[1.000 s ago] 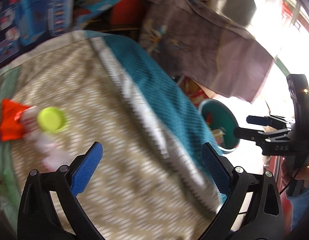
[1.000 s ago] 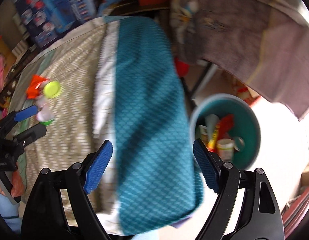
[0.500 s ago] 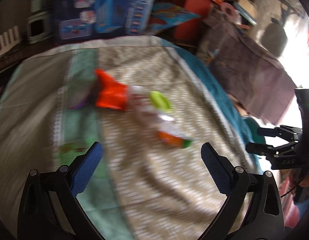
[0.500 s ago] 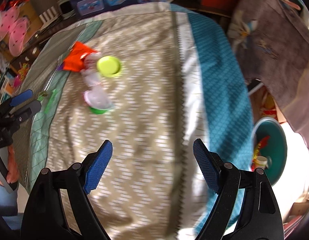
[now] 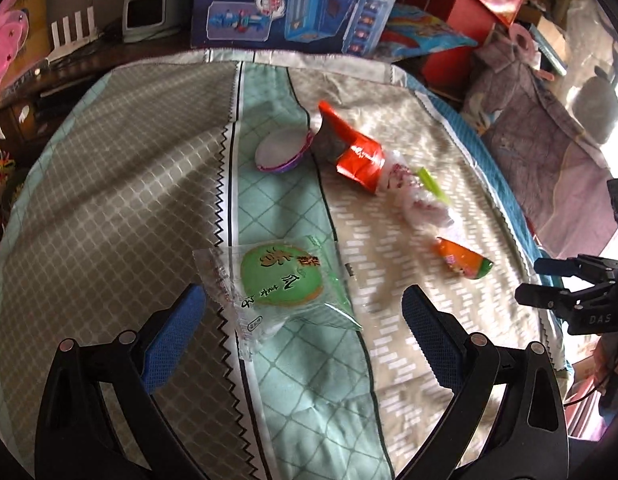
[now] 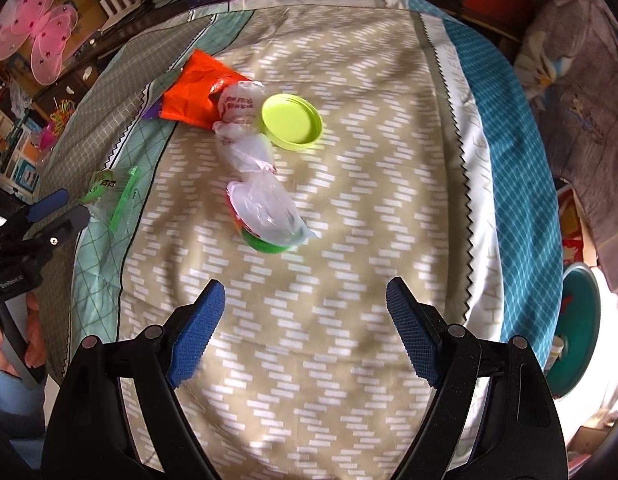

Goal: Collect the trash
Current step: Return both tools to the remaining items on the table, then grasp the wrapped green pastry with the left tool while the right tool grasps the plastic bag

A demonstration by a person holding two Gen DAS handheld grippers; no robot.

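The bed [image 5: 109,184] carries scattered trash. The left hand-held gripper [image 5: 305,320] hangs open around the green snack wrapper [image 5: 281,280]; it should drop low and pinch the flat film. The right hand-held gripper [image 6: 305,328], open and empty, faces the small cup [image 6: 267,220].

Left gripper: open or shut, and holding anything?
Open and empty: the left gripper has its fingers spread wide around the green wrapper, not touching it.
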